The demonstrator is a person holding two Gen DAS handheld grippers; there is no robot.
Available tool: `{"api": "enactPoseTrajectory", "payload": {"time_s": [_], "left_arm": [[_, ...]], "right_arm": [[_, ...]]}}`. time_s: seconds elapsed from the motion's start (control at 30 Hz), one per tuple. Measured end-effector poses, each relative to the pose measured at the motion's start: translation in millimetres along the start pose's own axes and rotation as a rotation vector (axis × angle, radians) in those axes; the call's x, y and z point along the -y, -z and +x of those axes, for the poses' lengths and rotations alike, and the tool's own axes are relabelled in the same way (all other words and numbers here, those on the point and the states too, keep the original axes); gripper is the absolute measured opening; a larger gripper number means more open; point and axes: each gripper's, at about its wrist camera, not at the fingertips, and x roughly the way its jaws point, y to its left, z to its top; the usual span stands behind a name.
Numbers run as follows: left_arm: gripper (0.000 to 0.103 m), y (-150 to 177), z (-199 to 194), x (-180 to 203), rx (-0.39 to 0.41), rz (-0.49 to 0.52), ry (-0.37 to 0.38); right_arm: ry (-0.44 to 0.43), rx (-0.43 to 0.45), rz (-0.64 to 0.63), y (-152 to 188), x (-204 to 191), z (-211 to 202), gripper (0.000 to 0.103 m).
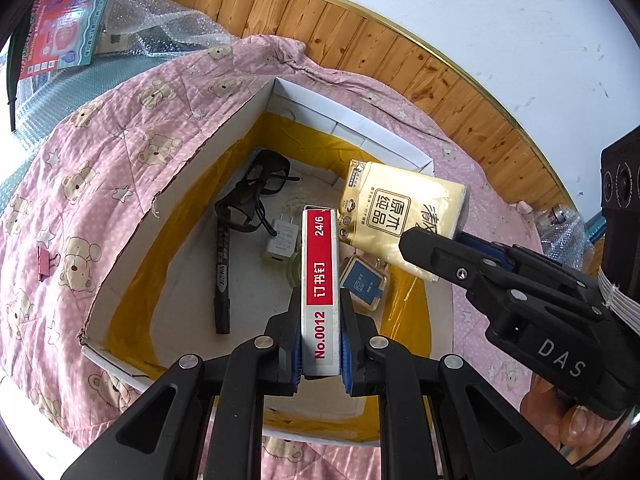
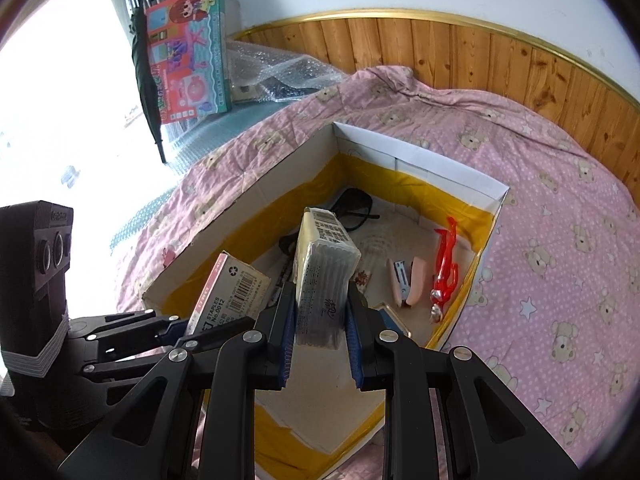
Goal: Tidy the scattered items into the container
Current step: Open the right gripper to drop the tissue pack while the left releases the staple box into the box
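Two tools: both loaded above the box (image 1: pixel 224 132)
Left tool (image 1: pixel 320 354): clamps staple box (image 1: pixel 320 280)
Right tool (image 2: pixel 320 344): clamps tissue pack (image 2: pixel 324 276)
Next: lower, release both inside

Both grippers are held side by side, angled downward; the left gripper (image 1: pixel 320 354) is clamped tight, and the right gripper (image 2: pixel 320 346) likewise.

The staple box (image 1: pixel 320 292) reads "No.0012", "24/6" and "订书钉"; its other face says "STAPLES". The right gripper (image 1: pixel 430 248) body carries "DAS". The tissue pack (image 1: pixel 400 216) shows "原木纯品".
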Motion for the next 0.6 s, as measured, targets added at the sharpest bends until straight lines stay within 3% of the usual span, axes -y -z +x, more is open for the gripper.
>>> {"api": "enactPoseTrajectory", "payload": {"time_s": [0.6], "left_arm": [[0.016,-10.4,25.7,-4.3,-0.051,0.002,-0.002]], "right_arm": [[0.015,-0.011,-0.005,-39.3,12.9,37.7,0.024]]}}
